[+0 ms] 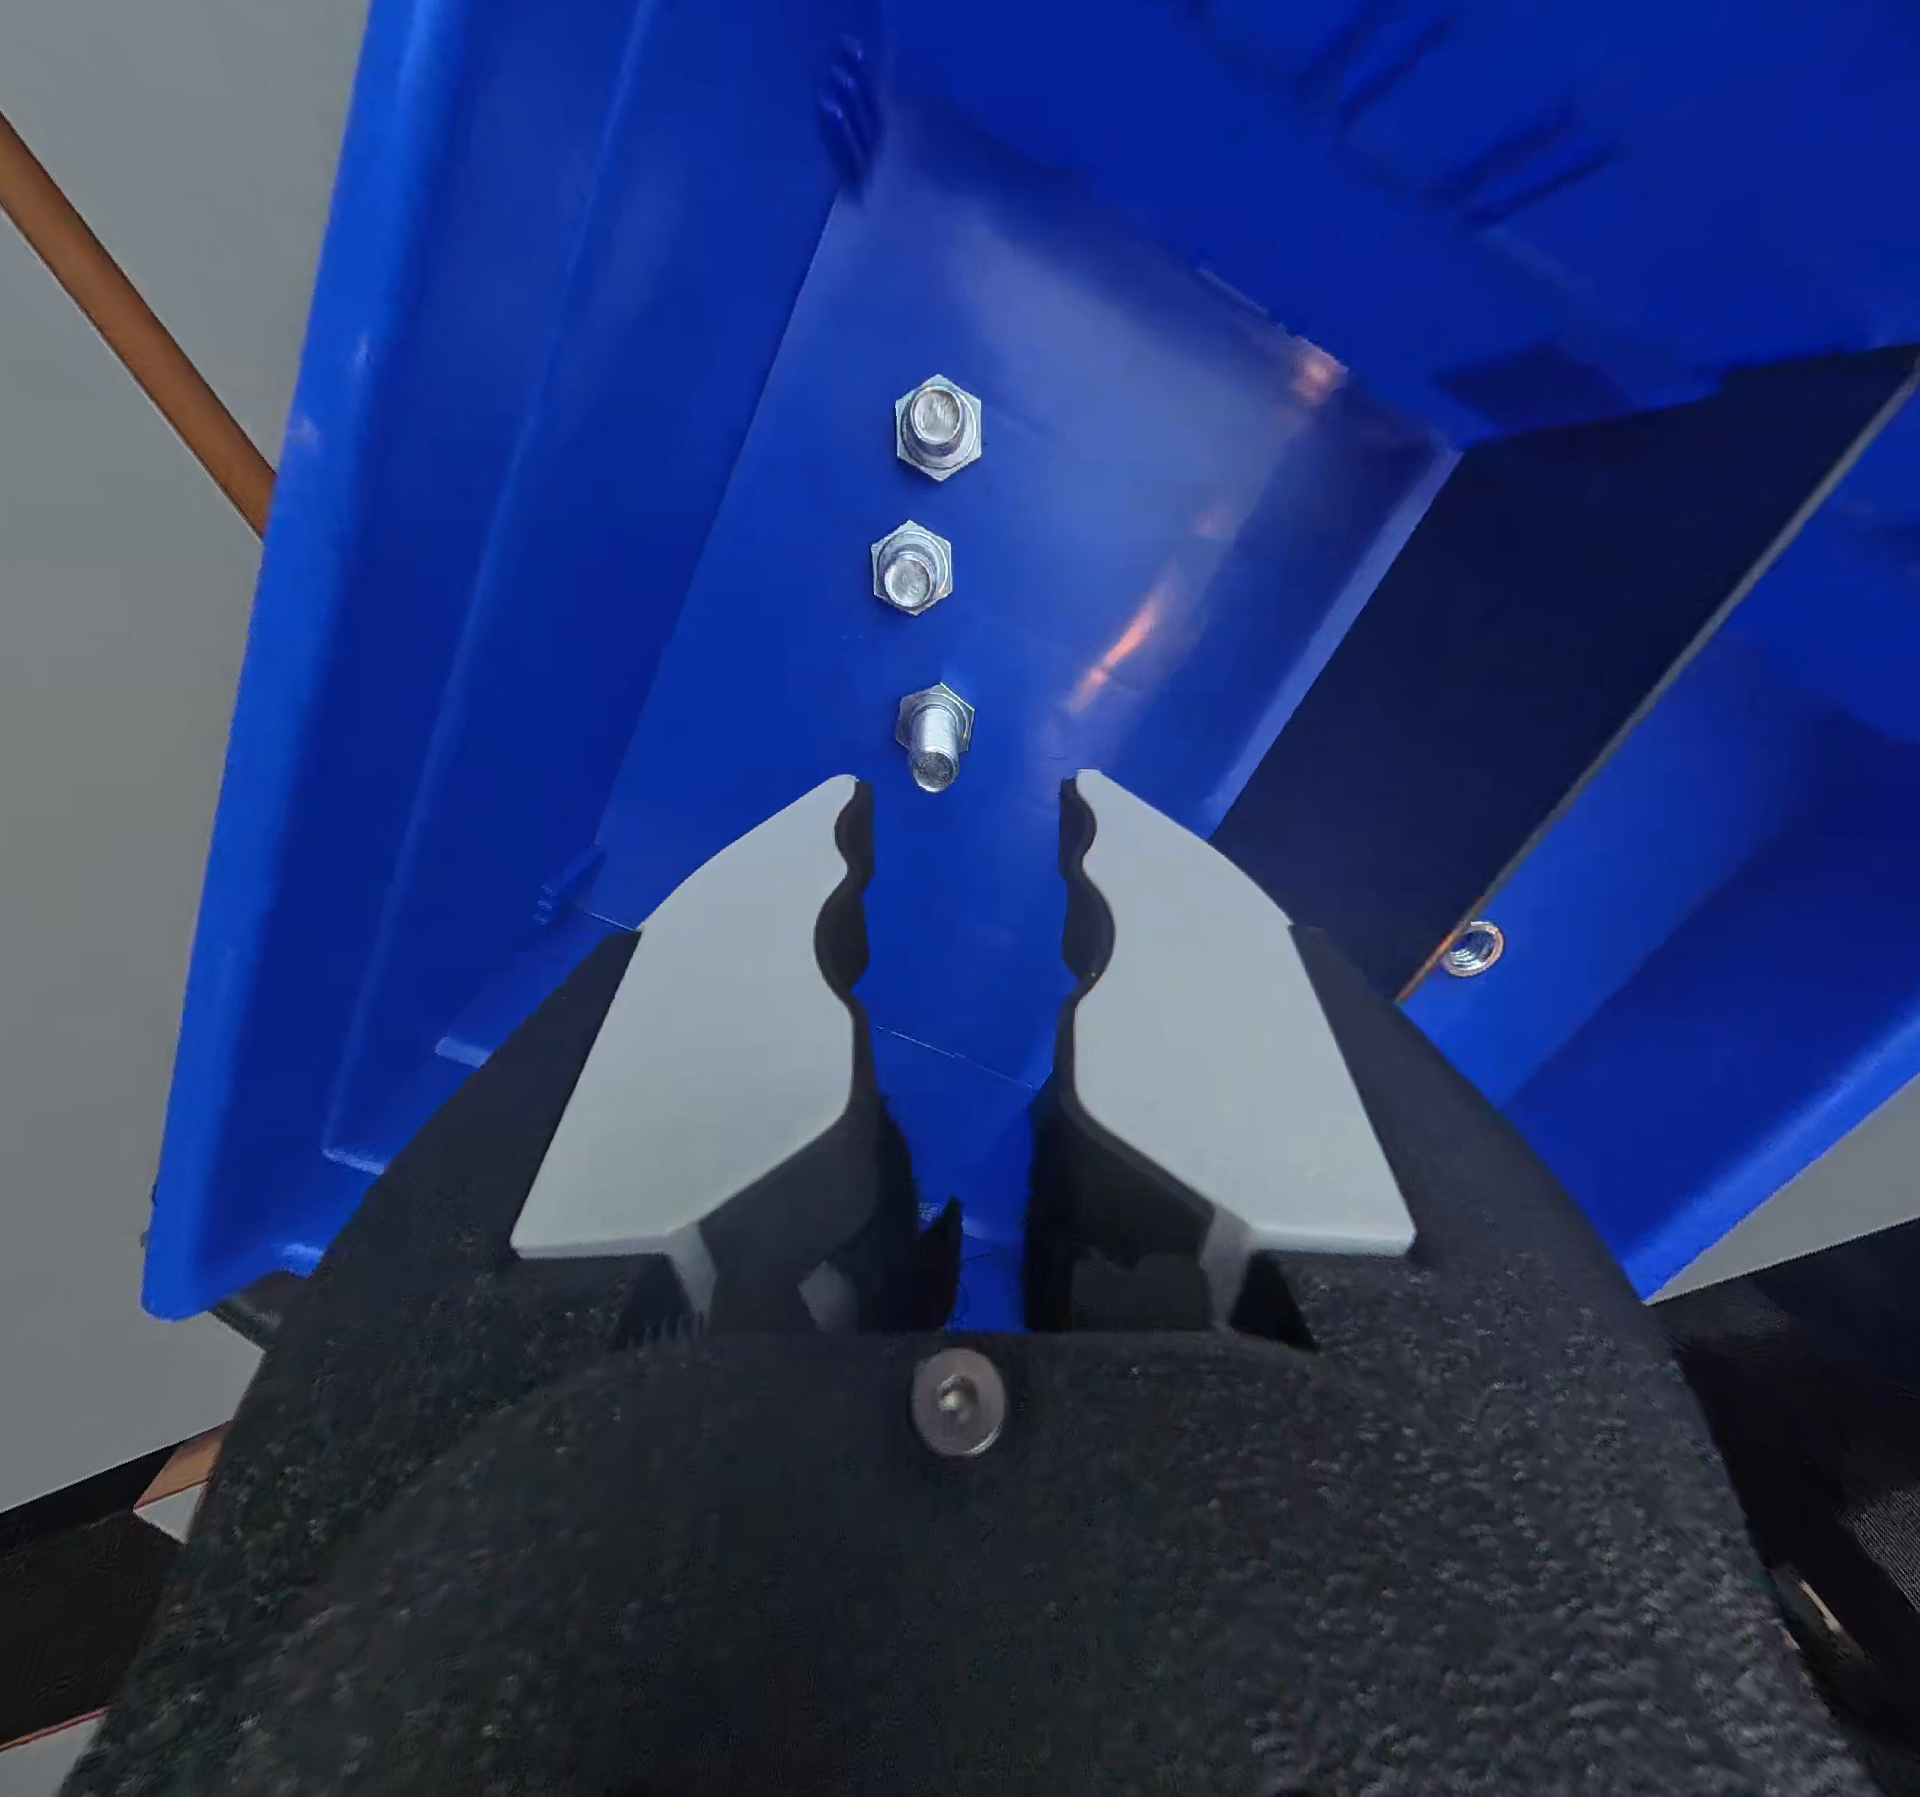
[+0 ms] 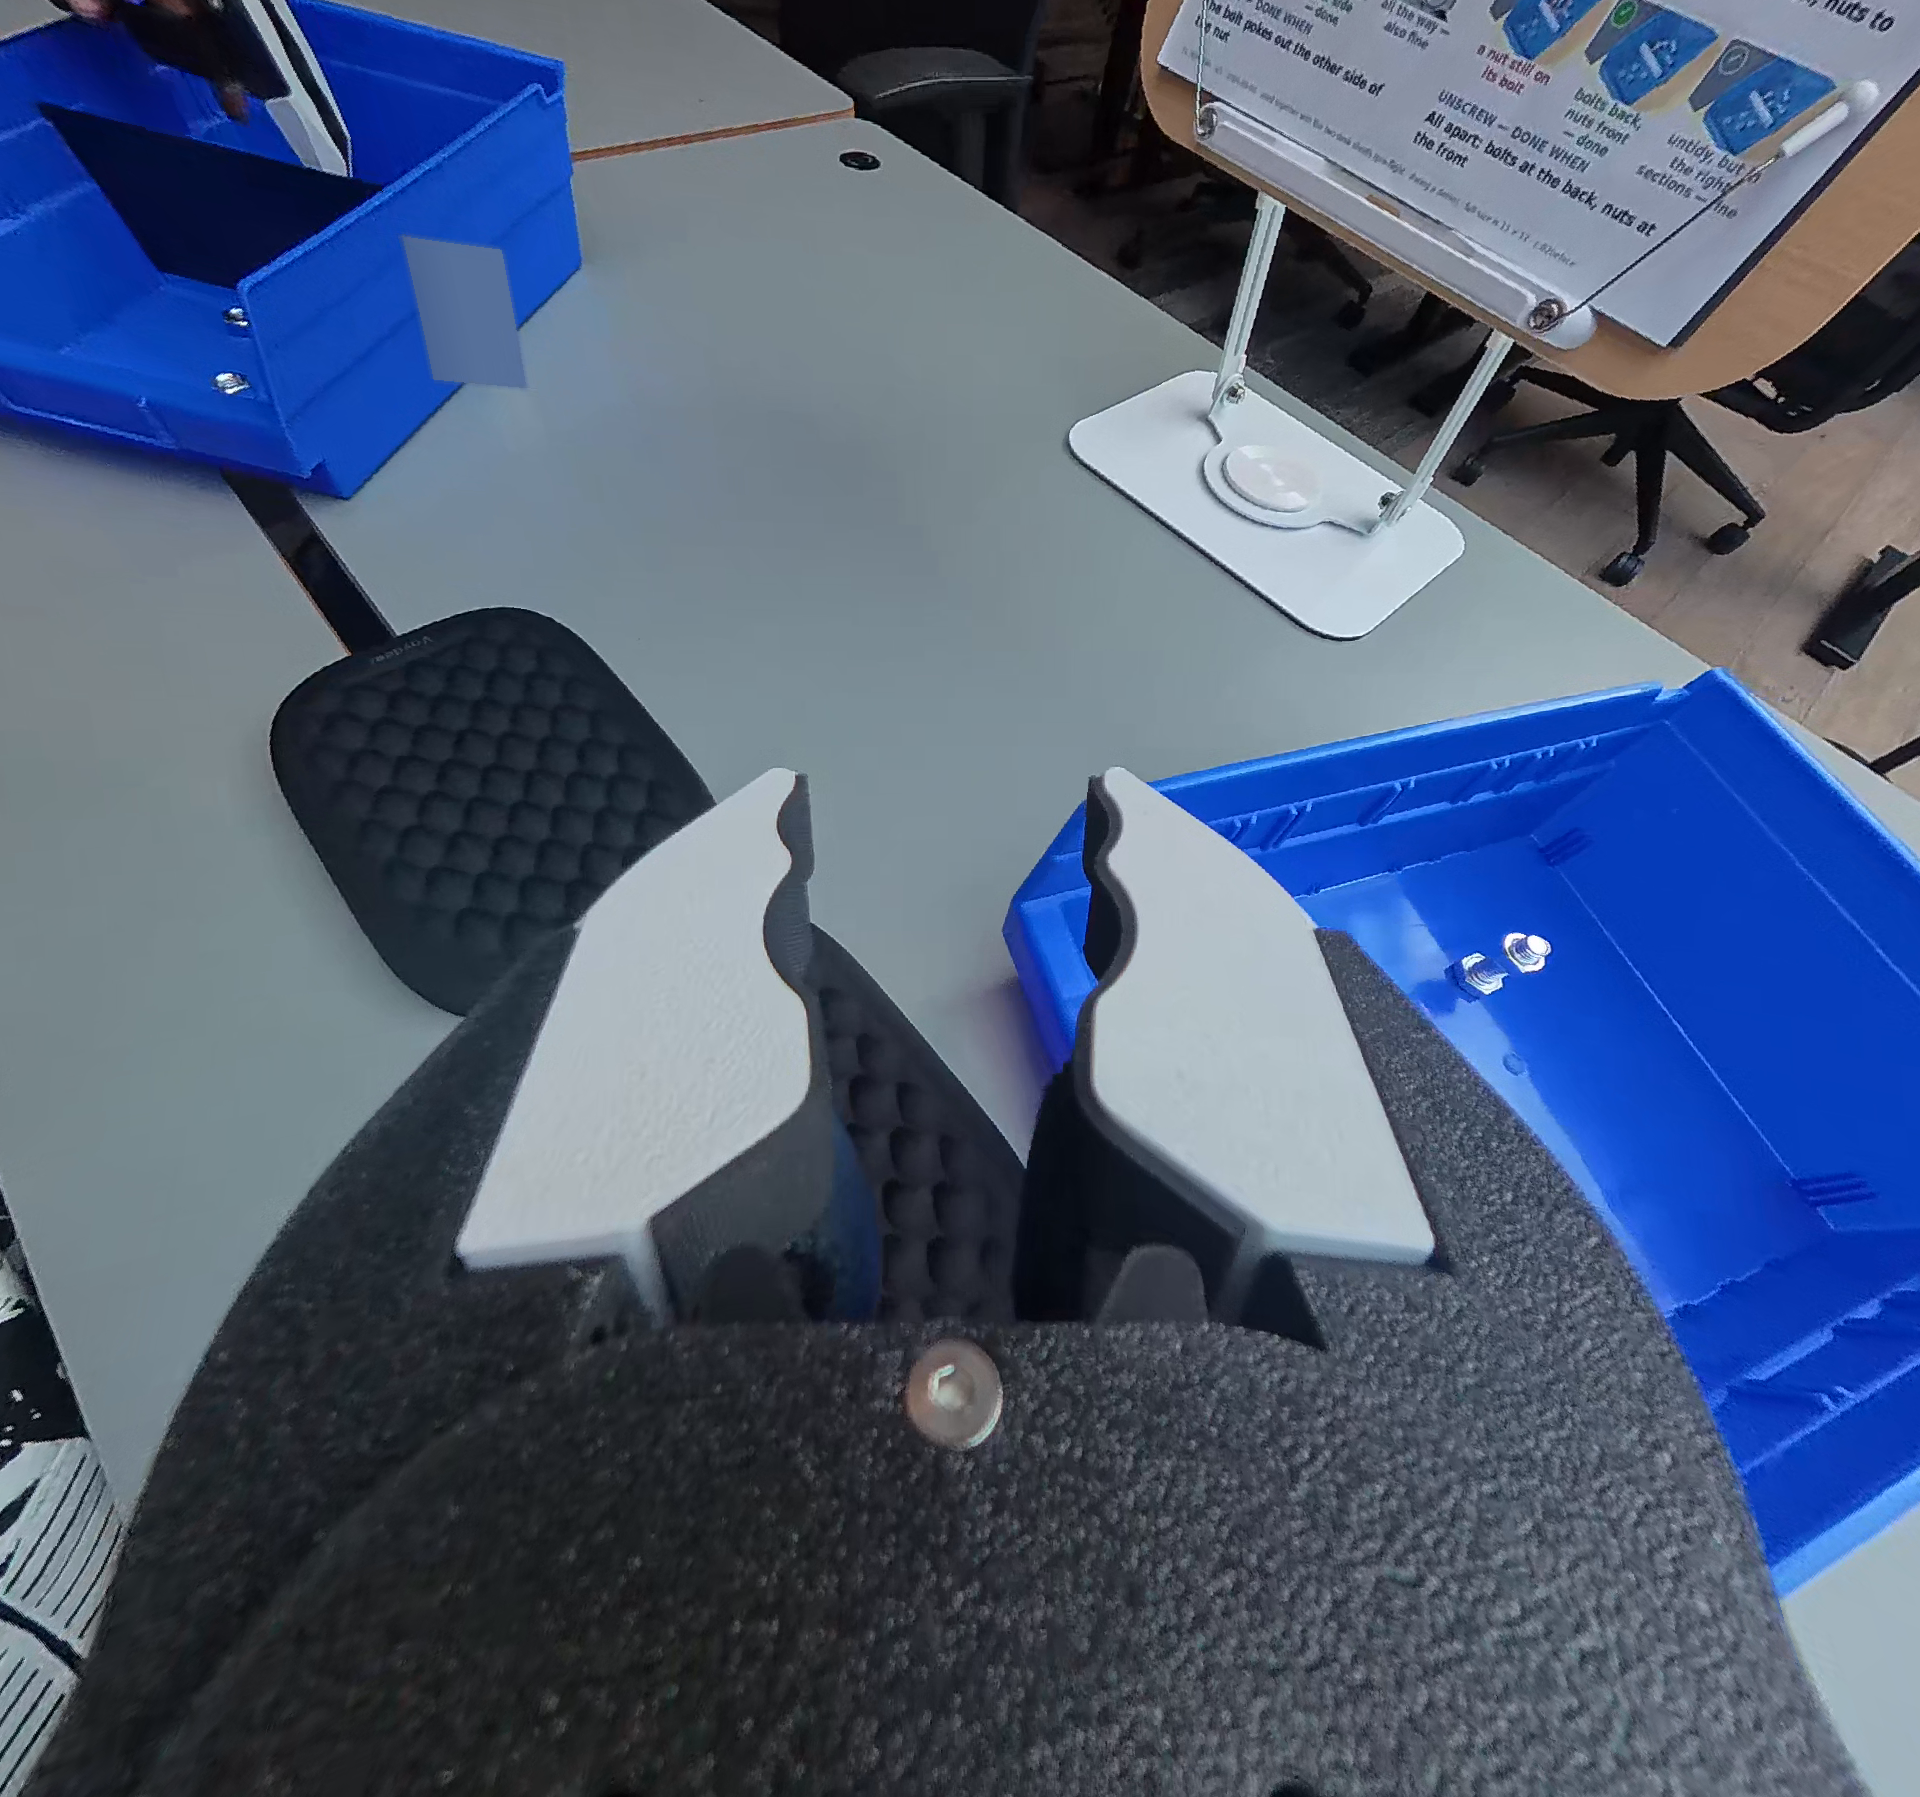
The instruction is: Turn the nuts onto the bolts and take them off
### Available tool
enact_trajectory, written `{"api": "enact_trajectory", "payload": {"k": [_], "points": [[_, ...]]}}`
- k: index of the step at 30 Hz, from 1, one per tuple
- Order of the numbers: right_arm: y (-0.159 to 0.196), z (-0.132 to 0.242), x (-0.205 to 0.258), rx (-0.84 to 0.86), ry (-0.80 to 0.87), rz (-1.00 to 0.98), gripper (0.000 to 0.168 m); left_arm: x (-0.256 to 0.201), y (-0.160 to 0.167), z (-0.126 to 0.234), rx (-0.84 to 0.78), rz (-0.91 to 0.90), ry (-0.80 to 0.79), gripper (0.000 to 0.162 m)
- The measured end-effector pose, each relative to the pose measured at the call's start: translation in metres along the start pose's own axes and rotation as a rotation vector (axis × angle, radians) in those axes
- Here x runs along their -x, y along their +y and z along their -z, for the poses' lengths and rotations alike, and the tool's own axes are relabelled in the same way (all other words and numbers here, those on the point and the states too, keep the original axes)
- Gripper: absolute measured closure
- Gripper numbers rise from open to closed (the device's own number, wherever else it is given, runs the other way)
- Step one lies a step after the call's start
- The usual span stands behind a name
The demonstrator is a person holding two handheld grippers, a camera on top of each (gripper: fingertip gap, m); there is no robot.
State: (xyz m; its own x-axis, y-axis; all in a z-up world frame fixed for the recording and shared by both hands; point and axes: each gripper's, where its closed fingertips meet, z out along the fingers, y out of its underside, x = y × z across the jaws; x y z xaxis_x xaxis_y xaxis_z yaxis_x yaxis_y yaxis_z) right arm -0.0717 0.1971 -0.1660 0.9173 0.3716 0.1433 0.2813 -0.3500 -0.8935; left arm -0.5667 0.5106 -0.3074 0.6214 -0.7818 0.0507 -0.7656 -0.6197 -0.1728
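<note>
Here, left gripper fingers parted, empty, above 3 nutted bolts in blue bin, right gripper fingers likewise

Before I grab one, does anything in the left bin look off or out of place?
Mostly tidy: three bolts with nuts stand in a row ahead of the open left gripper. One oddity: a loose nut lies alone in the blue bin's other section, beyond the dark divider, with no bolt in it.
</note>
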Motion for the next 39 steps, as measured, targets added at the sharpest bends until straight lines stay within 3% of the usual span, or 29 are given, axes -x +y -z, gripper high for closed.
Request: {"api": "enact_trajectory", "payload": {"k": [4,6,8,14,18,21,26,30,34,39], "points": [[-0.003,0.005,0.0,-0.01,0.011,0.008,0.119,0.007,-0.001,-0.011,0.03,0.009,-0.015,0.134],[-0.004,0.007,-0.001,-0.016,0.019,0.013,0.119,0.008,0.002,-0.016,0.045,0.013,-0.006,0.148],[-0.005,0.008,-0.001,-0.017,0.023,0.015,0.119,0.008,0.003,-0.015,0.052,0.005,0.001,0.152],[-0.004,0.008,0.01,-0.016,0.0,0.024,0.12,0.005,-0.02,0.039,0.016,-0.08,-0.084,0.152],[0.0,0.003,0.027,-0.005,-0.033,0.033,0.121,-0.049,-0.07,0.094,-0.106,-0.265,-0.096,0.152],[0.004,-0.002,0.038,0.002,-0.055,0.028,0.121,-0.119,-0.109,0.105,-0.159,-0.461,-0.053,0.152],[0.011,-0.002,0.049,0.007,-0.073,0.01,0.123,-0.239,-0.149,0.062,-0.13,-0.781,0.002,0.153],[0.019,0.001,0.05,0.02,-0.068,-0.013,0.123,-0.32,-0.159,0.013,-0.076,-0.966,0.077,0.153],[0.025,0.006,0.047,0.033,-0.047,-0.013,0.124,-0.359,-0.163,-0.022,-0.012,-1.054,0.079,0.152],[0.028,0.009,0.044,0.026,-0.039,-0.029,0.124,-0.375,-0.162,-0.044,0.04,-1.096,0.074,0.152]]}}
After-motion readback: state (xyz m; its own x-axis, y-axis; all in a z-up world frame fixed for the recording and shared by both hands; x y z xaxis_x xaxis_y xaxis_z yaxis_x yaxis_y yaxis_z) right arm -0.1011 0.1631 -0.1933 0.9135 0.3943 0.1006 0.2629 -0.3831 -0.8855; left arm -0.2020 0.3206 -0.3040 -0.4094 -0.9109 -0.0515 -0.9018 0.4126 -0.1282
